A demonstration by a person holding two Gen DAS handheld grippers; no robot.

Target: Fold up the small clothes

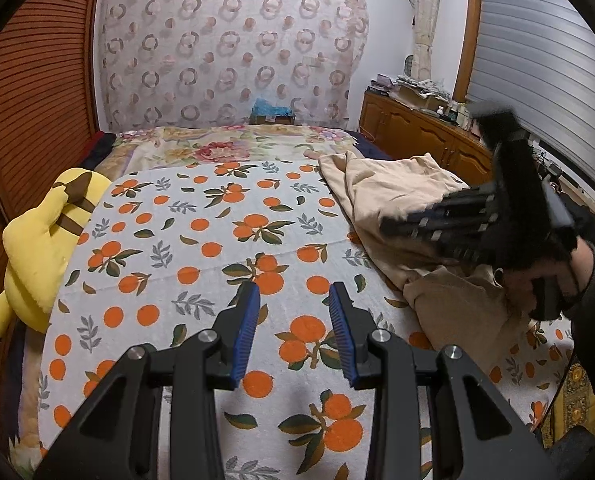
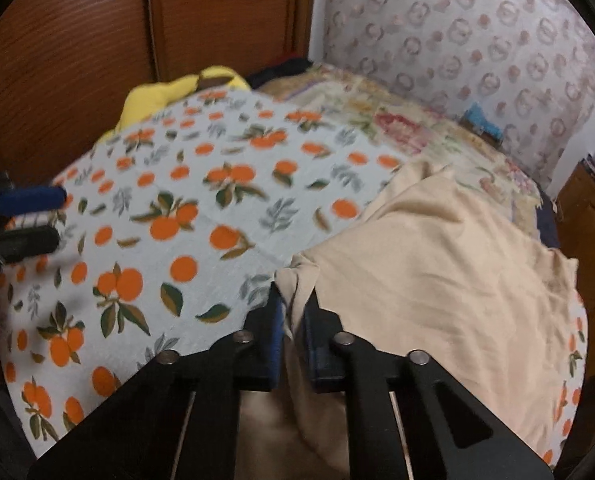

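Beige garment (image 2: 437, 248) is lying crumpled on the right part of the orange-print sheet (image 1: 201, 248), one edge bunched toward the near side. It is not yet spread flat, so judging the task to be at its very start: pick up and lay out before any fold.

Right gripper (image 2: 295, 312) is pinching a corner of the garment; the blue pads are pressing on a narrow tuck of cloth drawn up between them, the jaws almost closed. Taking a corner rather than the middle is probably meant to let the cloth hang or drag open.

Left gripper (image 1: 293, 312) is hovering over bare sheet, partly open, nothing between its pads (image 1: 246, 332). It is standing well apart from the garment, likely waiting to take a second corner.

Yellow plush toy (image 1: 45, 236) is sitting at the sheet's left edge, clear of the work.
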